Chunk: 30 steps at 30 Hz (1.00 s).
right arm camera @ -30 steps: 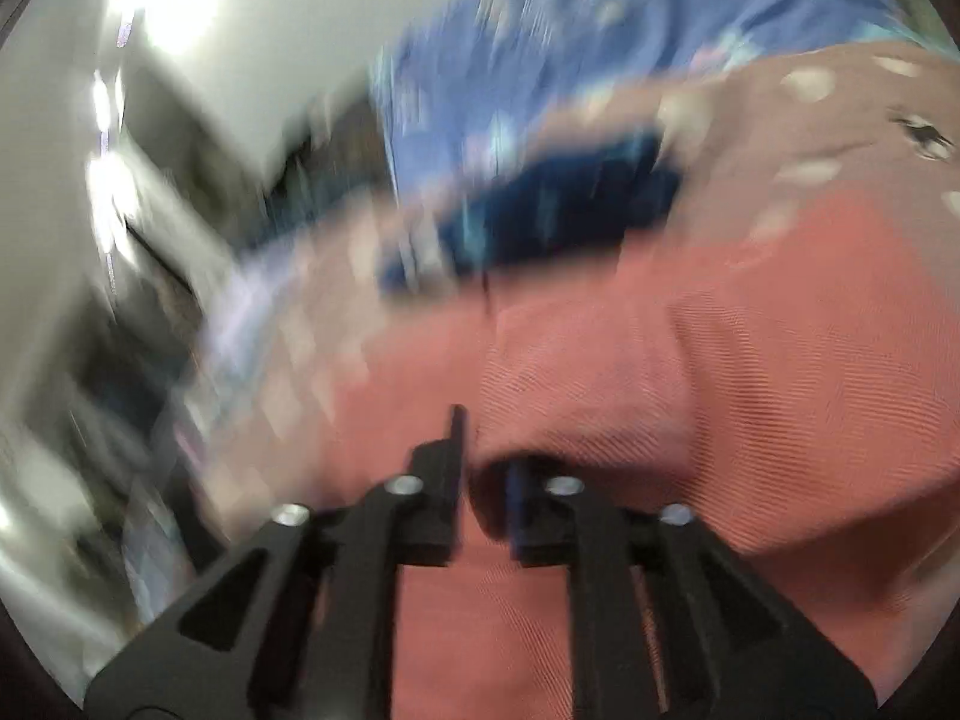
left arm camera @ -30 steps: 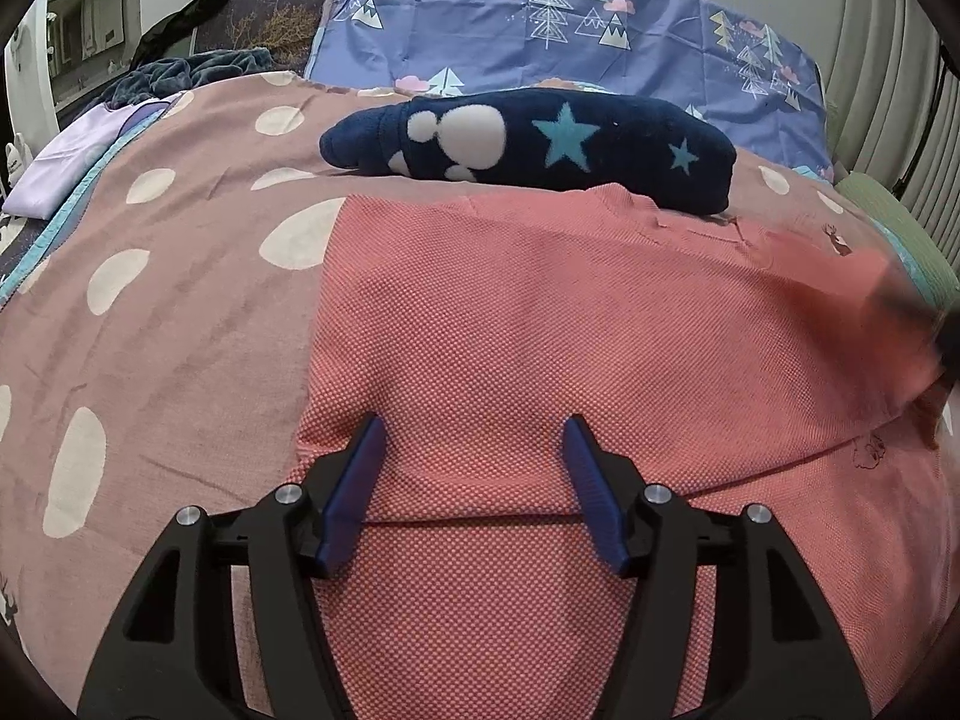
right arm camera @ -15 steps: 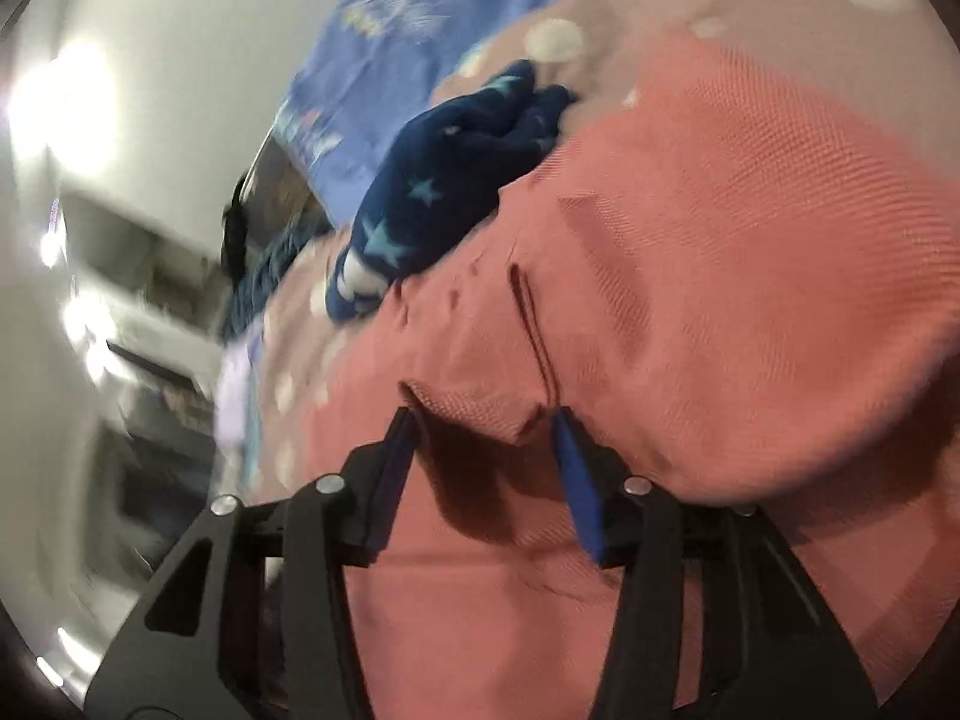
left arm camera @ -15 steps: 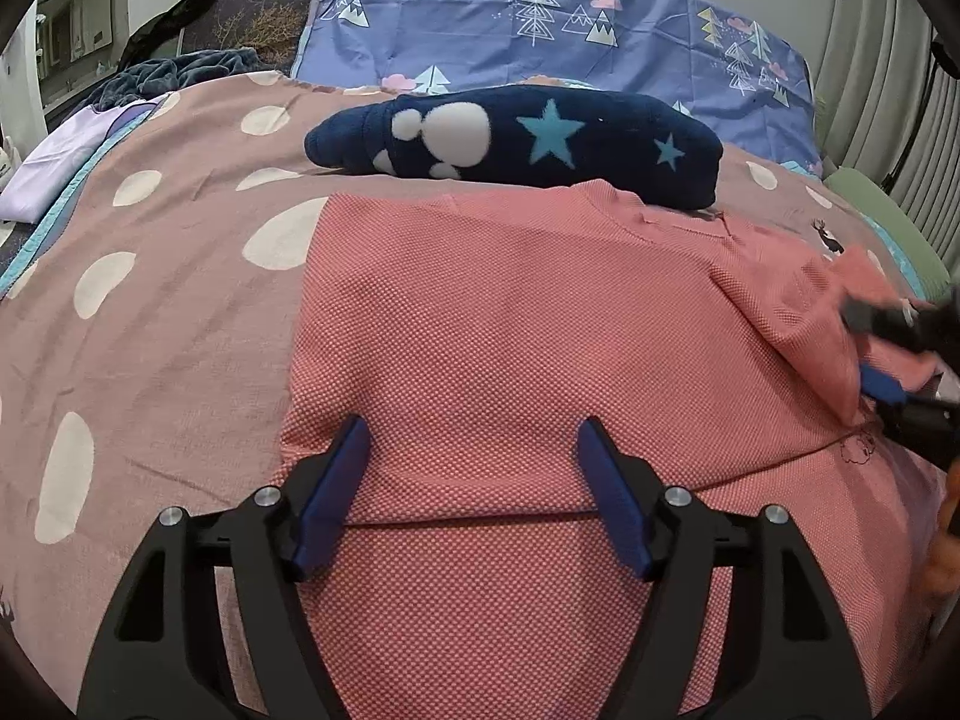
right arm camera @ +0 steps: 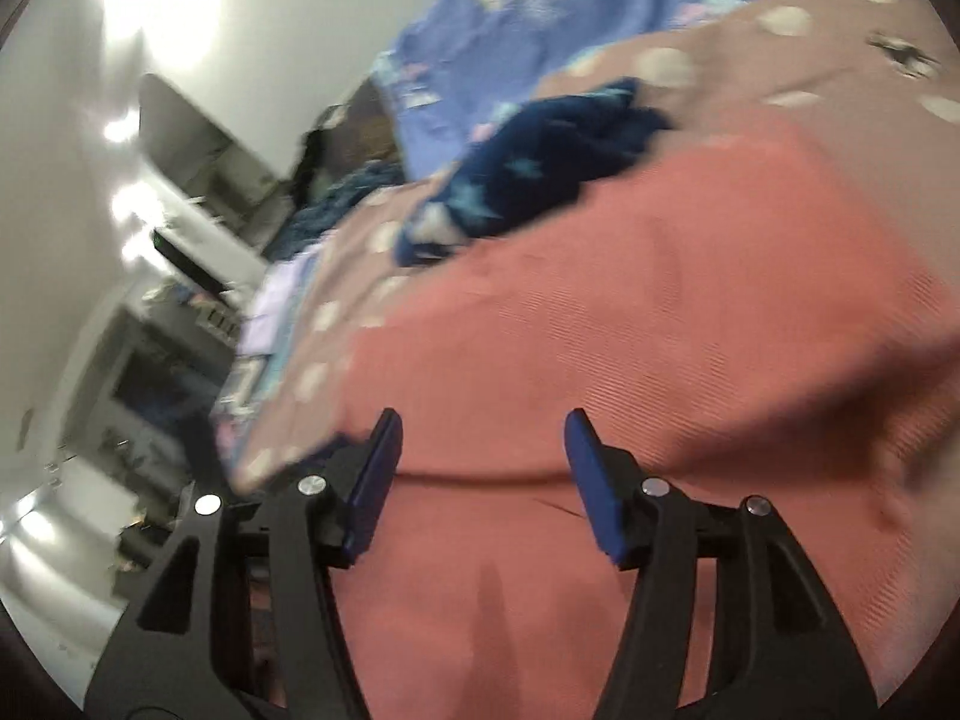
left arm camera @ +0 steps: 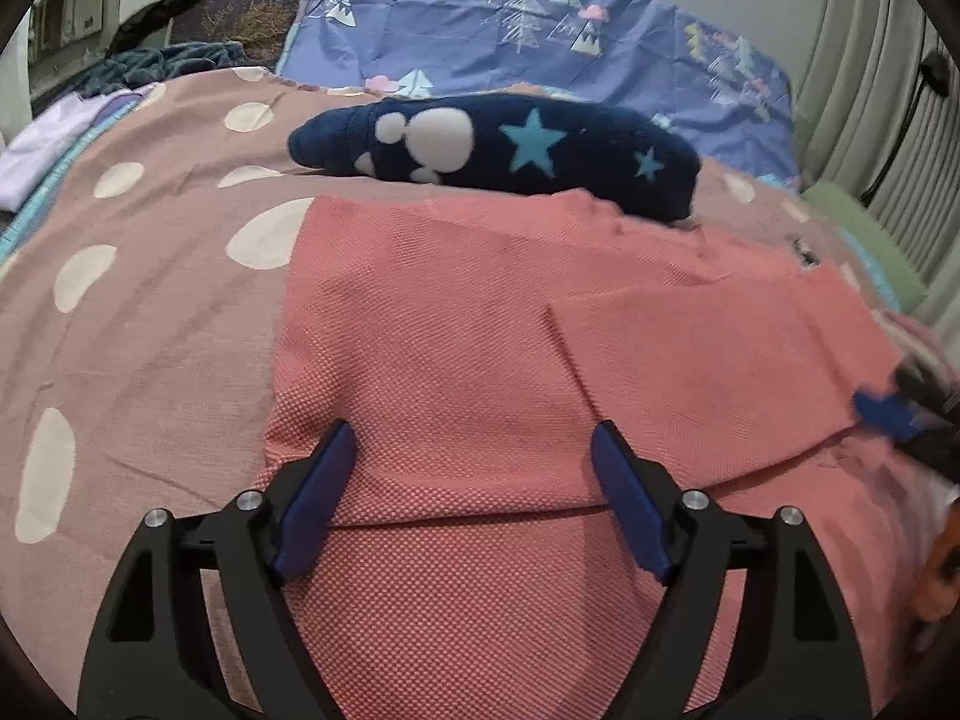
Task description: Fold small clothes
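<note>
No legible text, brand, number or sign anywhere in either view. Only pictorial prints beyond the jaws: stars and white blobs on the navy garment (left arm camera: 498, 150), trees and clouds on the blue sheet (left arm camera: 540, 30), pale dots on the pink bedspread (left arm camera: 150, 276). Small dark mark on the bedspread ahead and right of the jaws, too small to read.

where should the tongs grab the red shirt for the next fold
Probably the near folded edge of the red shirt, the horizontal crease between the left tongs. Come in low from the near side: there the cloth is doubled, so one pinch would catch both layers. Both tongs are opening with nothing pinched; the right tongs hover over the shirt.
</note>
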Available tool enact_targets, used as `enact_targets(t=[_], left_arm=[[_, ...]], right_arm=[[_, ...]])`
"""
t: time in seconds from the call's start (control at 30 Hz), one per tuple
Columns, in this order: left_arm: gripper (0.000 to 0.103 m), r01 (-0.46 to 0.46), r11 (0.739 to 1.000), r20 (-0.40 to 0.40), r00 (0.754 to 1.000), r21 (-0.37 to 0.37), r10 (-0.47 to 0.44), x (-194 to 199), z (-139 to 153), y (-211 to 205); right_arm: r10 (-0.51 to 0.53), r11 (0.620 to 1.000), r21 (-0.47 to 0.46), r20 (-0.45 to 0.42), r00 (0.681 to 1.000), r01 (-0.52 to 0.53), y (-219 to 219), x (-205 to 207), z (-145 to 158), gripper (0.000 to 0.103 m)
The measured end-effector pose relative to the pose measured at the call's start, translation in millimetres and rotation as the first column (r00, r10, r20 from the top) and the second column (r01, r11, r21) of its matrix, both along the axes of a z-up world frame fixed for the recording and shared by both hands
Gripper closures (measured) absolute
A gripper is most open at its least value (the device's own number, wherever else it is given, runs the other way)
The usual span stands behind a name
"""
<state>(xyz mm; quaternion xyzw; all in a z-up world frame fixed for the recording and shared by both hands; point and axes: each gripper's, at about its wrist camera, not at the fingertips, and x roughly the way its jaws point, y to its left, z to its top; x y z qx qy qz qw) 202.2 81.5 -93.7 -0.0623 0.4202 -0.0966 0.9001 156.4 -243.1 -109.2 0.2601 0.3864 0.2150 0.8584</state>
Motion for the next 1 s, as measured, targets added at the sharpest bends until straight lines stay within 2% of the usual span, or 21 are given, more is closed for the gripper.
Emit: enact_targets(t=[0.03,0.1,0.17,0.23,0.33,0.47,0.53,0.57,0.63,0.73,0.77,0.9,1.0], left_arm=[[0.021,0.007,0.999,0.004,1.0,-0.036,-0.007,-0.8,1.3,3.1],[0.021,0.016,0.99,0.004,1.0,-0.143,-0.015,-1.3,4.2,10.2],[0.022,0.032,0.971,-0.011,0.999,-0.235,-0.035,0.4,5.7,10.0],[0.022,0.057,0.963,-0.02,0.998,-0.263,-0.064,1.8,7.3,1.0],[0.033,0.099,0.976,-0.034,0.994,-0.192,-0.107,7.2,7.4,-23.9],[0.035,0.108,0.992,-0.052,0.992,-0.059,-0.111,19.7,1.8,-51.1],[0.069,0.11,0.993,-0.048,0.993,-0.046,-0.112,23.0,3.3,-53.8],[0.101,0.112,0.992,-0.054,0.992,-0.049,-0.115,26.2,5.5,-54.3],[0.101,0.133,0.984,-0.057,0.988,-0.122,-0.141,30.3,14.0,-53.0],[0.101,0.148,0.982,0.042,0.989,-0.118,-0.144,27.2,52.3,-57.1],[0.101,0.159,0.98,0.091,0.985,-0.117,-0.149,25.1,73.0,-58.2],[0.101,0.164,0.985,0.209,0.966,-0.053,-0.15,16.4,123.5,-57.0],[0.1,0.142,0.99,0.245,0.96,-0.007,-0.136,12.5,139.8,-44.3]], right_arm=[[-0.027,0.999,-0.026,-0.008,1.0,0.027,-8.6,-5.3,-8.2,0.048],[-0.073,0.994,-0.087,0.0,0.997,0.072,-12.7,-8.7,-25.4,0.06],[-0.085,0.99,-0.113,0.014,0.996,0.086,-7.8,-12.8,-25.9,0.06],[-0.076,0.985,-0.152,0.031,0.997,0.08,2.5,-12.2,-22.5,0.055],[-0.071,0.982,-0.17,0.037,0.997,0.077,7.5,-10.3,-26.0,0.055],[-0.071,0.989,-0.128,0.028,0.997,0.074,-0.5,-8.9,-31.1,0.055],[-0.07,0.988,-0.132,0.03,0.997,0.074,-0.1,-8.8,-30.4,0.055],[-0.07,0.988,-0.133,0.032,0.997,0.074,0.3,-9.0,-30.3,0.055],[-0.07,0.989,-0.126,0.04,0.997,0.074,-0.3,-10.4,-29.1,0.055],[-0.069,0.991,-0.112,0.047,0.997,0.074,-1.7,-12.2,-28.6,0.055],[-0.07,0.992,-0.104,0.048,0.996,0.074,-2.7,-12.2,-28.6,0.056],[-0.116,0.99,-0.075,0.063,0.991,0.12,-10.5,-15.2,-27.1,0.059],[-0.165,0.985,-0.034,0.075,0.983,0.168,-19.7,-18.0,-26.8,0.065]])
